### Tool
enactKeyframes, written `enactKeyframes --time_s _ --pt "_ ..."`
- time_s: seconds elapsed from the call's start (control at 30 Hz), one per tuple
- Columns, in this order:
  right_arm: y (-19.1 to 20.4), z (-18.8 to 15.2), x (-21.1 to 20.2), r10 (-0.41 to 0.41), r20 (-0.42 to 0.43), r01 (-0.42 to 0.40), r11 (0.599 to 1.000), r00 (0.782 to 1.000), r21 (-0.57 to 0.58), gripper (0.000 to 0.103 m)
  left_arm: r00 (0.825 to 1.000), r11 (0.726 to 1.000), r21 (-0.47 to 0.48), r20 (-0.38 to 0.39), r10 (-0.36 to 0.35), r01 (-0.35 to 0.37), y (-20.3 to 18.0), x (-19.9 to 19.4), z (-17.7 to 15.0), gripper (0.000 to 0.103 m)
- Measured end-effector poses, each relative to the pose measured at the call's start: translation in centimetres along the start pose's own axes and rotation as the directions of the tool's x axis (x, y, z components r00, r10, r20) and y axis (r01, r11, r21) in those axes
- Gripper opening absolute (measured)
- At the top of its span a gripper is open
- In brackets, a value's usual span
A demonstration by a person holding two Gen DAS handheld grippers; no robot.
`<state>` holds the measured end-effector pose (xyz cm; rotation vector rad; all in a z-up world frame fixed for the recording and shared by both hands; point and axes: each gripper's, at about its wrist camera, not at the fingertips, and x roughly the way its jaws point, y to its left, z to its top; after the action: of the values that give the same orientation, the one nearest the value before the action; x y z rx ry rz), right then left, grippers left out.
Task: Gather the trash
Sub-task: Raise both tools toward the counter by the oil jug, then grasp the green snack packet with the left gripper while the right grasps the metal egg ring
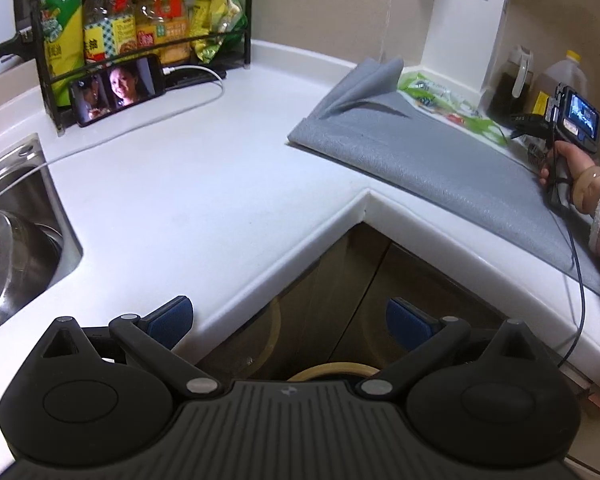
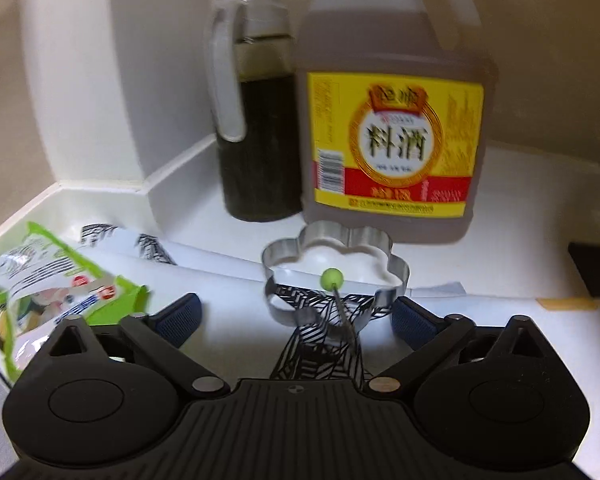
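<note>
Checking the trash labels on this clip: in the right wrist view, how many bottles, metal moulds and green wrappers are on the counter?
Bottles: 2 (dark-liquid dispenser, yellow-labelled jug)
Metal moulds: 1 (flower-shaped mould)
Green wrappers: 1 (green wrapper)
Total: 4

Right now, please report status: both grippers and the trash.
Left gripper open, empty. Right gripper open, empty. Green wrapper lying left of it. Metal flower ring directly ahead.

Jug (image 2: 392, 120) label blurred; green wrapper (image 2: 40, 292) partly behind right claw (image 2: 296, 312).
</note>
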<state>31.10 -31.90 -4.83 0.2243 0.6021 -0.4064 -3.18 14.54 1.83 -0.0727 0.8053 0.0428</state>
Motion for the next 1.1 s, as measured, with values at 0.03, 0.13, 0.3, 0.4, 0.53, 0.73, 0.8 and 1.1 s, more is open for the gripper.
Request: enactKeyframes --time_s 0.03,0.13,0.3,0.4,0.53,0.73,0.8,1.1 --pt "-0.4 0.1 -0.2 -0.015 0.016 0.014 0.999 1.0 0.03 0.062 1.0 1.0 0.006 -0.001 -0.001 0.001 -0.2 0.2 0.1 0.103" --pt "-1.5 0.1 -0.9 -0.001 0.044 -0.002 0.998 0.999 0.065 0.06 1.0 1.0 0.018 0.006 -0.014 0.014 -0.9 0.4 0.6 0.103" --pt "-3.1 -0.3 -6.6 0.081 0.138 -0.1 0.985 0.987 0.141 0.06 0.993 0.997 0.017 0.083 -0.081 0.08 -3.1 -0.1 4.1 0.103" --pt "-2.7 -2.6 -10.0 0.162 0.103 -0.175 0.977 0.981 0.126 0.06 0.98 0.989 0.036 0.139 -0.145 0.141 -5.8 0.3 7.6 0.103" --pt "-2.3 -5.8 -11.4 0.162 0.037 -0.163 0.985 0.986 0.046 0.06 0.95 0.976 0.085 0.228 -0.215 0.201 -11.2 2.3 13.0 0.103" --pt "-2.2 -6.4 -10.9 0.123 0.025 -0.123 0.992 0.992 -0.001 0.06 0.918 0.947 0.084 0.232 -0.323 0.312 -19.6 10.8 21.9 0.103" --pt "-2.5 -6.4 -10.8 0.116 0.023 -0.116 0.993 0.993 0.015 0.06 0.912 0.927 0.0 0.174 -0.37 0.376 -21.2 14.9 24.6 0.103" --pt "-3.0 -6.3 -10.5 0.123 0.012 -0.124 0.991 0.992 0.042 0.061 0.936 0.909 -0.243 -0.003 -0.351 0.34 -26.1 29.0 30.7 0.103"
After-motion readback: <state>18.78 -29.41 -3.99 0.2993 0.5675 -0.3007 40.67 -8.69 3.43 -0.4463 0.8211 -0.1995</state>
